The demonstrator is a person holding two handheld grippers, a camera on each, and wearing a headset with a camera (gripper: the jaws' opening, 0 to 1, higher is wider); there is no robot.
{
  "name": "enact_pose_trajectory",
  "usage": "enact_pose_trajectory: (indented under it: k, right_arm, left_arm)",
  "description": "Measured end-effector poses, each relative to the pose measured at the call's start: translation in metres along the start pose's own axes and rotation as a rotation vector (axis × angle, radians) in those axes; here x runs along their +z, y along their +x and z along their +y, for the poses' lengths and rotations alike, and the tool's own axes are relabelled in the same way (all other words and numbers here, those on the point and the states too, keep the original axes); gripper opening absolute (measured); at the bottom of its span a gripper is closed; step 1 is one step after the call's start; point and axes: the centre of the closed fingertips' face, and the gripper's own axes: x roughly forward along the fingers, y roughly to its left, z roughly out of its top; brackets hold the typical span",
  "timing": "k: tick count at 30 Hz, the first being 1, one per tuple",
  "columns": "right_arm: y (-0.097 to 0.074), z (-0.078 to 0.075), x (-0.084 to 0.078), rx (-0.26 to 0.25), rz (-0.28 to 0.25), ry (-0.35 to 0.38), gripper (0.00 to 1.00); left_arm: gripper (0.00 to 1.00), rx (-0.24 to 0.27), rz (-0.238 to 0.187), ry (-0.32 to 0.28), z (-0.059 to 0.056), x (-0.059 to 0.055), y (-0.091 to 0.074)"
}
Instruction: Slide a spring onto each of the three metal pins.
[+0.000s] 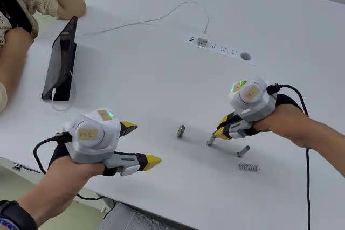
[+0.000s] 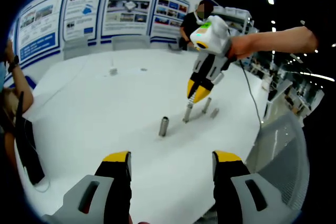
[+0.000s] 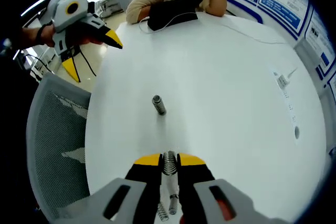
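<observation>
Left gripper [image 1: 141, 144] sits nearest, at the near edge of the white table [image 1: 161, 79]. Its jaws are spread wide and hold nothing.

Next out, a small loose coil spring [image 1: 248, 167] lies flat on the table. A bare short metal pin [image 1: 243, 151] lies on its side just beside it, and the two look apart.

Right gripper [image 1: 218, 131] has its jaws pinched in tight on a tilted metal pin wrapped in coils [image 1: 211, 140]. In the right gripper view the coils show between the yellow tips. The pin's lower end is at the table surface, but I can't tell if it's touching.

Just beyond, an upright metal pin with a spring on it [image 1: 180, 131] stands alone, well clear of both grippers.

At the far side are a white power strip [image 1: 218, 47] and a black tablet on a stand [image 1: 60, 60].

Read: one pin looks finished and the second is in hand, with its spring on and being stood or seated. The third pair is untouched.

Next, my guess:
- Set the tilted pin down upright and release it without tipping it.
- Take the bare pin in one gripper and the loose spring in the other.
- Line up the spring bore with the pin end. Both parts are small and round, so expect rolling and slipping. Grip the spring lightly to avoid crushing the coils.
</observation>
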Motion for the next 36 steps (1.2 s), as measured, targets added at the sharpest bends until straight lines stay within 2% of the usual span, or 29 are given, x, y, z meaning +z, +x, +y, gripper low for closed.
enact_pose_trajectory:
  k: [20,36]
  right_arm:
    - [0.019,0.001,0.001,-0.008,0.029,-0.052,0.13]
    - [0.035,0.001,-0.008,-0.010,0.055,-0.071,0.13]
  left_arm:
    - [0.64,0.014,0.005,-0.002,0.005,-0.003,-0.007]
    - [0.64,0.019,0.011,-0.008,0.009,-0.005,-0.011]
